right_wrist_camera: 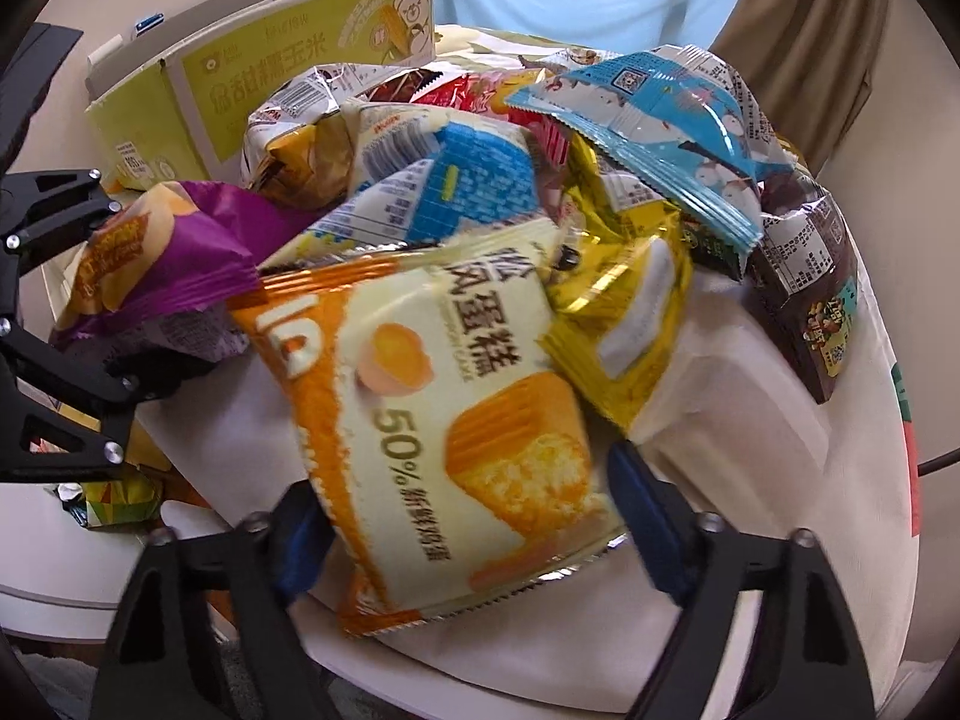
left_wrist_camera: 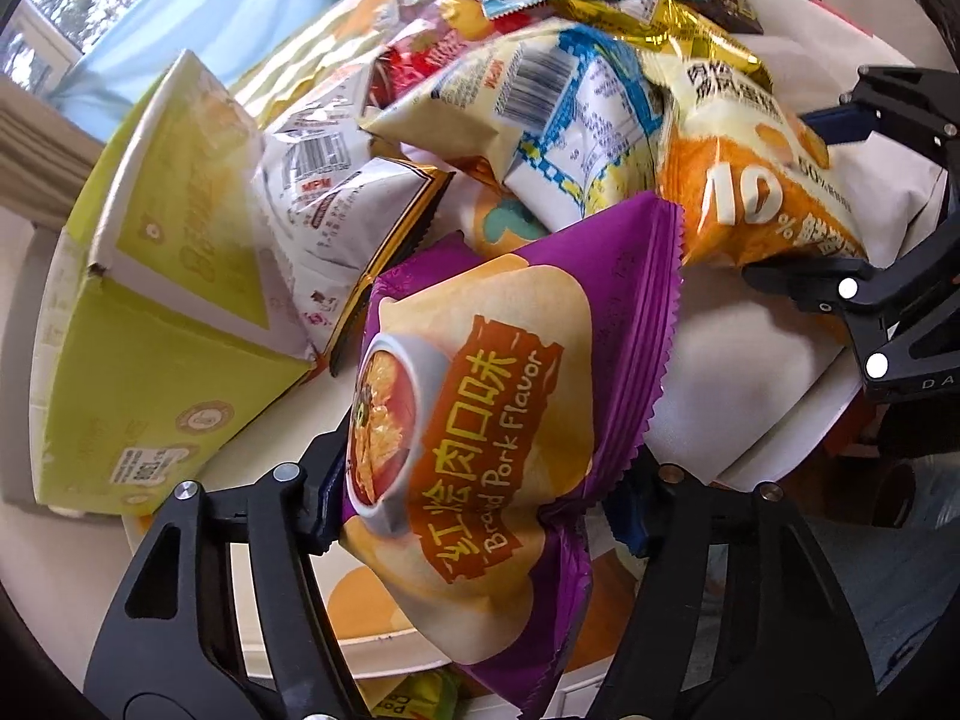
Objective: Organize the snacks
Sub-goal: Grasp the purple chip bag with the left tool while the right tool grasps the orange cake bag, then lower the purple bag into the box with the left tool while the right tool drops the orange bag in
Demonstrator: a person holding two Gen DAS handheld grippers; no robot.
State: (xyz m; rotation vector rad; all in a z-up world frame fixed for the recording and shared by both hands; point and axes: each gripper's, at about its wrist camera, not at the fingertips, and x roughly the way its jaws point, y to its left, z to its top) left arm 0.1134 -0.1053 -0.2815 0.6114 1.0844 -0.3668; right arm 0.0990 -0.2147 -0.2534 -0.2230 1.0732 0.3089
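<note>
purple packet (left_wrist_camera: 480, 420) pinched in the steeply down-tilted left gripper (left_wrist_camera: 480, 516).

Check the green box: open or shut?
Open. The green box has its top flap raised upright, with the white inner wall showing; contents hidden.

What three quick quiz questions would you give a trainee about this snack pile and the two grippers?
1. True or false: the left gripper pinches the purple packet.
2. Which packet lies between the fingers of the right gripper? A: blue packet. B: cake packet. C: brown packet.
3. What colour is the box beside the pile?

Key: 1 true; 2 B; 3 green.
</note>
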